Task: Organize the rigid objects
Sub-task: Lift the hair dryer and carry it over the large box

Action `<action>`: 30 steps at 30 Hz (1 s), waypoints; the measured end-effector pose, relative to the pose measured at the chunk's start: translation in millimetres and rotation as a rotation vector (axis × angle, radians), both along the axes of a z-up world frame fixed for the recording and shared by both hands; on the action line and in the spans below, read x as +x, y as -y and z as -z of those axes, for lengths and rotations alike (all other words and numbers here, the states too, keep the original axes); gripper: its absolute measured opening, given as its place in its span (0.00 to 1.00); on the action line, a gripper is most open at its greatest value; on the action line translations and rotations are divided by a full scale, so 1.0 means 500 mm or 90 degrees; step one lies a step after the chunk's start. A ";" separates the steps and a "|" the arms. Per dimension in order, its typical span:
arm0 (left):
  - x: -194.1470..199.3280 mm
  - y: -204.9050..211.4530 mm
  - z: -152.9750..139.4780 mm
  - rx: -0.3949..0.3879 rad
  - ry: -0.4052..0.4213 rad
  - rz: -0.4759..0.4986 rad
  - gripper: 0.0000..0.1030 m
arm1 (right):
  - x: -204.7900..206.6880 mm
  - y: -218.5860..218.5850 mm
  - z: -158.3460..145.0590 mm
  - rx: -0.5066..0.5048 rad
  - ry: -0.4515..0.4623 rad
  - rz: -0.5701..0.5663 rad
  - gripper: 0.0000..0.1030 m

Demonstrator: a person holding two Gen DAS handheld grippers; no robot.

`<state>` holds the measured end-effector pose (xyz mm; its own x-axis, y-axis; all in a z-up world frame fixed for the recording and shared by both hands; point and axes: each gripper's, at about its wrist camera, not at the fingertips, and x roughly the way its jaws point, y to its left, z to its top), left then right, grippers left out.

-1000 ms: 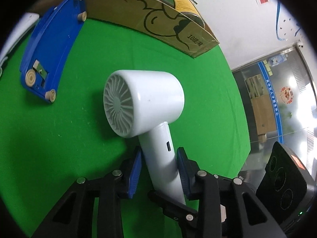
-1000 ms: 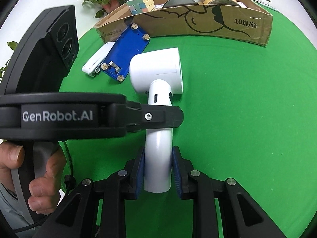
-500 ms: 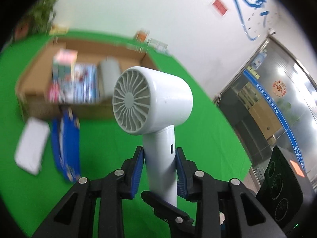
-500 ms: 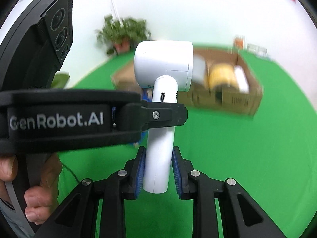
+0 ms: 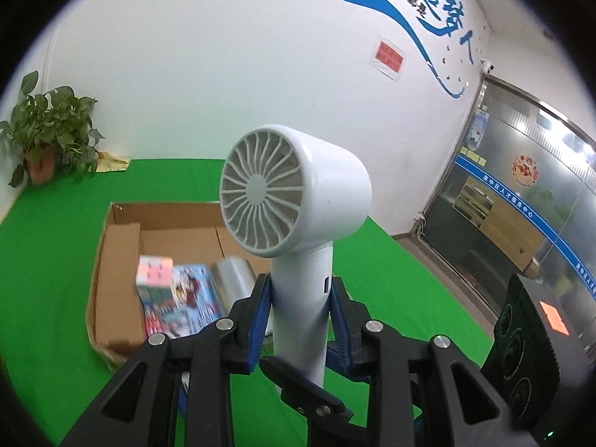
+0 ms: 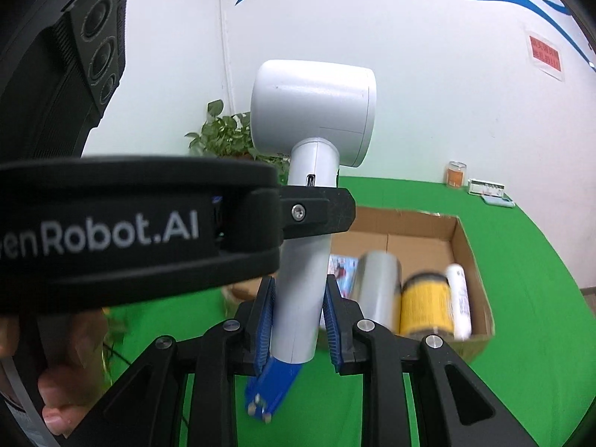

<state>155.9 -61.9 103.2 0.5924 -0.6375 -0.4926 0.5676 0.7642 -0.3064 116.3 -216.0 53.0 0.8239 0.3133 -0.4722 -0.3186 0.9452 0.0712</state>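
Observation:
A white hair dryer (image 5: 298,193) stands upright in the air with its grey intake grille facing the left wrist camera. My left gripper (image 5: 301,298) is shut on the upper part of its handle. My right gripper (image 6: 298,316) is shut on the same handle lower down, near its end. In the right wrist view the dryer (image 6: 313,111) shows its smooth side, and the left gripper's black body (image 6: 149,231) crosses in front of the handle. Beyond and below lies an open cardboard box (image 5: 119,246) holding a pastel cube (image 5: 154,272), a picture book (image 5: 193,290) and a silver cylinder (image 6: 376,287).
The box (image 6: 465,246) also holds a yellow roll (image 6: 426,305) and a white bottle (image 6: 458,298). A blue board (image 6: 273,391) lies on the green cloth (image 5: 44,260) under the dryer. A potted plant (image 5: 48,138) stands far left, an orange jar (image 6: 456,174) at the back.
Both grippers have risen with the dryer, lifting it off the green cloth and tipping it upright. The box has dropped lower in both views and the wall now fills the top.

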 end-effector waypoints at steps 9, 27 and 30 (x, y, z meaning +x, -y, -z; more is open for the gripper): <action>0.277 -0.037 0.087 -0.069 -0.213 0.034 0.29 | 0.281 -0.030 0.033 0.023 -0.161 0.028 0.22; 0.413 -0.008 0.363 -0.047 -0.448 0.042 0.29 | 0.439 -0.030 0.270 0.049 -0.399 0.080 0.22; 0.421 -0.011 0.373 -0.053 -0.466 0.035 0.30 | 0.454 -0.032 0.283 0.050 -0.402 0.086 0.22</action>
